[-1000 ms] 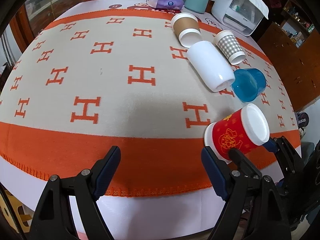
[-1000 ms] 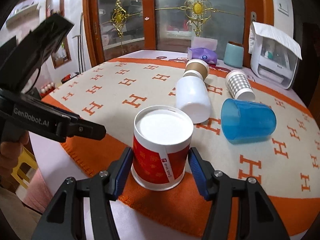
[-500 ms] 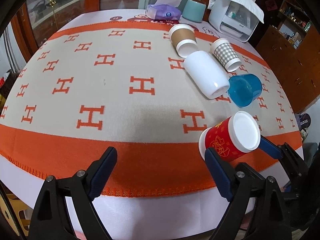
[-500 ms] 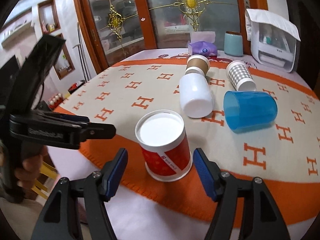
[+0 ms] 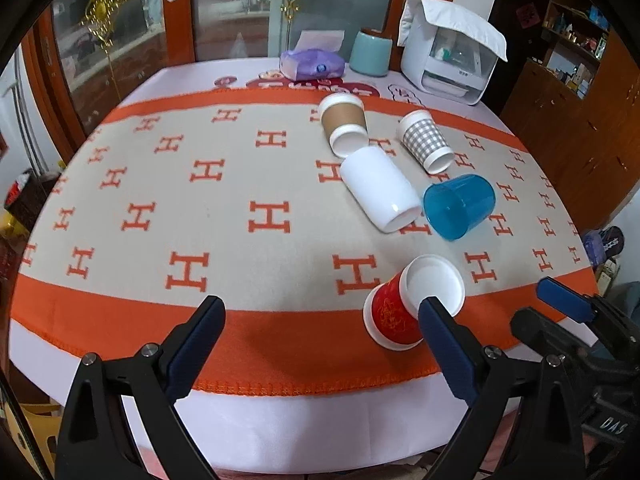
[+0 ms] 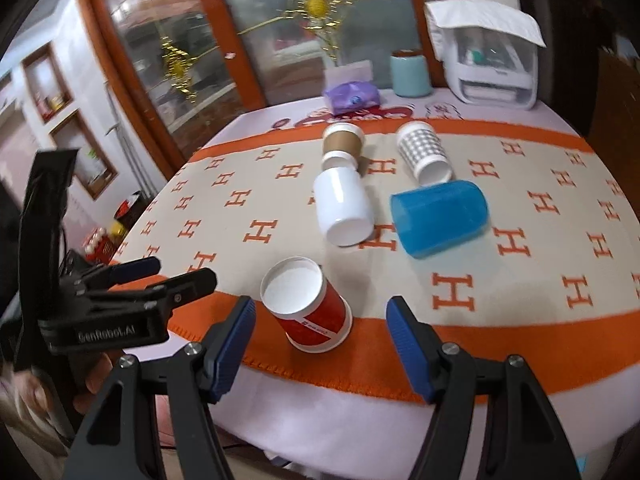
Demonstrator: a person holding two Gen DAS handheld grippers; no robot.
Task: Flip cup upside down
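The red cup (image 6: 310, 306) stands upside down on the orange border of the cloth (image 5: 256, 332), near the table edge. I judge the flip done; I should back straight off without nudging it. My right tongs (image 6: 320, 328) gape wide, cup just ahead between them; left tongs (image 5: 320, 344) spread, cup beside the right finger.

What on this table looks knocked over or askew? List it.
Four cups lie on their sides: brown cup, checked cup, white cup and blue cup. The red cup stands upside down, apparently tilted.

Red cup (image 6: 310, 307) paper, matt; blanket (image 5: 240, 184) woven cloth.
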